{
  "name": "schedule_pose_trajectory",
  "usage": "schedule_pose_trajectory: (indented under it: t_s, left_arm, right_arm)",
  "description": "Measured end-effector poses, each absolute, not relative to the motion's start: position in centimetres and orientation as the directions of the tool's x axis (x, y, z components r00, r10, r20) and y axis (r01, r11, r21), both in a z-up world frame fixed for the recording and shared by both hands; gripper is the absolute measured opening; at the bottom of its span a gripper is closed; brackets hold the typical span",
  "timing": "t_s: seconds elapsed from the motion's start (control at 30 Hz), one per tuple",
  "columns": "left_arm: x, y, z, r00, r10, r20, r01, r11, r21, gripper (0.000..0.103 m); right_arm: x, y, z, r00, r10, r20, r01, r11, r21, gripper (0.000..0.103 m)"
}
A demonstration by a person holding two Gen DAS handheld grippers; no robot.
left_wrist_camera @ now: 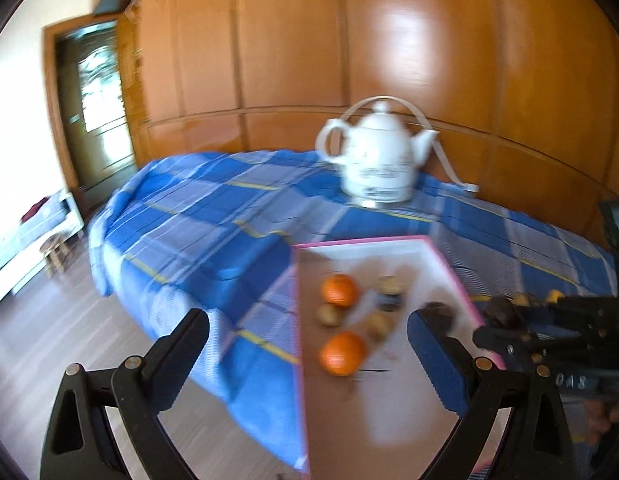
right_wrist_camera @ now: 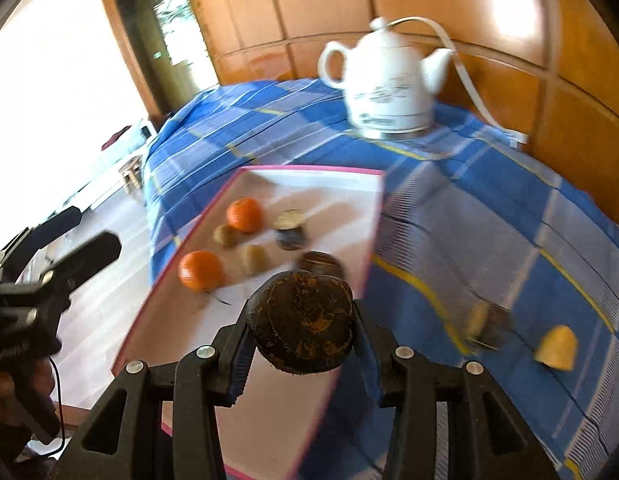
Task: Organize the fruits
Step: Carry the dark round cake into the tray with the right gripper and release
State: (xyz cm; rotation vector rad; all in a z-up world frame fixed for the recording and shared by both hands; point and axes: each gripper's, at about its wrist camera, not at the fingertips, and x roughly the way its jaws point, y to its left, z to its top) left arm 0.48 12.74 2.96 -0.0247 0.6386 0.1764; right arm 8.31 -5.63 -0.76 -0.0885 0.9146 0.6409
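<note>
A dark round fruit (right_wrist_camera: 300,322), possibly a mangosteen, is grasped by the right claw (right_wrist_camera: 301,340) at lower centre, above the pink-edged tray (right_wrist_camera: 309,171). Two oranges (right_wrist_camera: 200,270) and smaller fruits are already placed; a yellow piece (right_wrist_camera: 557,348) remains on the desk (right_wrist_camera: 489,220). Left claw (left_wrist_camera: 309,344) released, empty.

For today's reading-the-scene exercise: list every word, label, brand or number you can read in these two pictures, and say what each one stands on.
"DAS" or similar: pale characters on the right gripper's black body, too blurred to be sure.
Dark print on the white teapot: a pattern and a line of lettering near the base, too blurred to read.
Labels on the two small jars on the pink-edged tray: too blurred to read.
Nothing else legible.
</note>
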Motion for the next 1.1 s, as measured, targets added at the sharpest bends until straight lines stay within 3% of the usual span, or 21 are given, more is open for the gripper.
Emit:
schedule_pose_trajectory:
  t_s: [0.43, 1.1]
  left_arm:
    - [0.8, 16.0, 0.8, 0.741, 0.203, -0.641, -0.268, 0.963, -0.004, 0.100]
    - [1.4, 11.4, 0.1, 0.739, 0.119, -0.663, -0.156, 0.988, 0.003, 0.101]
  right_arm:
    - [9.4, 0.9, -4.5, 0.393, 0.404, -0.826, -0.584, 0.804, 0.115, 0.048]
    - [7.9, -6.7, 1.3, 0.682, 0.227, -0.695, -0.325, 0.946, -0.009, 0.048]
